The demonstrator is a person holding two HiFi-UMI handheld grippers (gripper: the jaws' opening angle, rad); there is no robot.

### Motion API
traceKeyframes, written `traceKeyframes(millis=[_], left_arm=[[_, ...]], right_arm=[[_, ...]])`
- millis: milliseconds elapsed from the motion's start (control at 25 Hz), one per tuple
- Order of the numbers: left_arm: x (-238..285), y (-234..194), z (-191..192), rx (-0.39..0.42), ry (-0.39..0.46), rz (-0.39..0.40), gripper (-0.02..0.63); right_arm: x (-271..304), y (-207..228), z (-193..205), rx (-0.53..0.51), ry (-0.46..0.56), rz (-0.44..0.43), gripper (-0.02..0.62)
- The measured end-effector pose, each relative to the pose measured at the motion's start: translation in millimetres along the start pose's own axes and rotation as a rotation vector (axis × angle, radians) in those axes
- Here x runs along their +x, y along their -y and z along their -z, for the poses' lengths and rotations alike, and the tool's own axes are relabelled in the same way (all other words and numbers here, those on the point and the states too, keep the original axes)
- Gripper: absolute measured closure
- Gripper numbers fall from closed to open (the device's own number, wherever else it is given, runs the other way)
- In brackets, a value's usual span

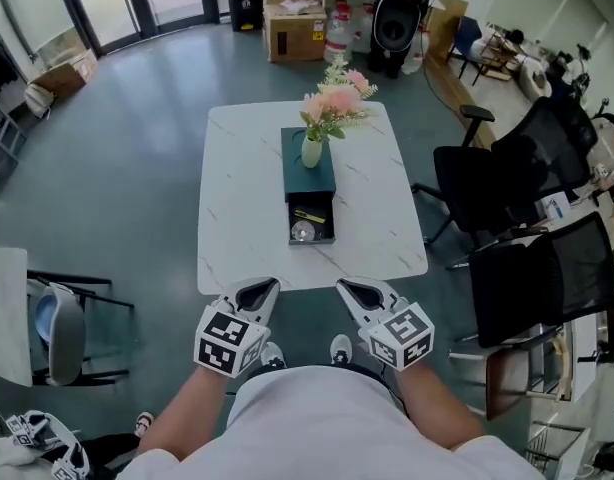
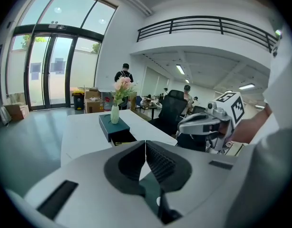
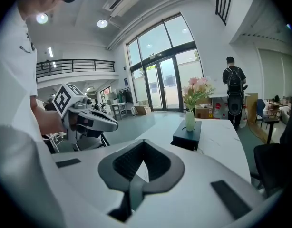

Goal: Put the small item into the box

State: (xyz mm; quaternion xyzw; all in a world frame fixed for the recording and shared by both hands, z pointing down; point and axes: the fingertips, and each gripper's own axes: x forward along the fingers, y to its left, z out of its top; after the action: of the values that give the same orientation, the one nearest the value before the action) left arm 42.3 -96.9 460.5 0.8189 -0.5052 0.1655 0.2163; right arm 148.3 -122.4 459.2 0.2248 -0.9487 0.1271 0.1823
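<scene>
A dark teal box (image 1: 308,173) lies on the white table (image 1: 247,188) with its drawer (image 1: 313,221) pulled out toward me. In the drawer lie a small round clear item (image 1: 303,232) and a thin yellow piece (image 1: 309,215). A white vase (image 1: 312,151) of pink flowers stands on the box lid. My left gripper (image 1: 270,283) and right gripper (image 1: 342,285) hover side by side at the table's near edge, both shut and empty. From the left gripper (image 2: 145,141) the box (image 2: 112,126) is ahead; from the right gripper (image 3: 144,141) the box (image 3: 187,136) is ahead too.
Black office chairs (image 1: 497,183) crowd the table's right side. A chair with a grey seat (image 1: 57,333) stands at the left. Cardboard boxes (image 1: 295,28) sit on the floor beyond the table. A person with a backpack (image 3: 234,87) stands far behind it.
</scene>
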Motion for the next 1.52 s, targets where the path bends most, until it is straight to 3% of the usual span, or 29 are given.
traceKeyframes(millis=[760,1520], left_arm=[[13.8,24.1,-4.4,0.025,-0.014,-0.067,0.589],[11.3,29.1,-5.8,0.040,-0.010,-0.058,0.589]], right_arm=[[-9.1,25.0,20.2,0.019,-0.027,-0.054,0.580],[-11.6,20.3,21.6,0.032,-0.017,-0.045,0.580]])
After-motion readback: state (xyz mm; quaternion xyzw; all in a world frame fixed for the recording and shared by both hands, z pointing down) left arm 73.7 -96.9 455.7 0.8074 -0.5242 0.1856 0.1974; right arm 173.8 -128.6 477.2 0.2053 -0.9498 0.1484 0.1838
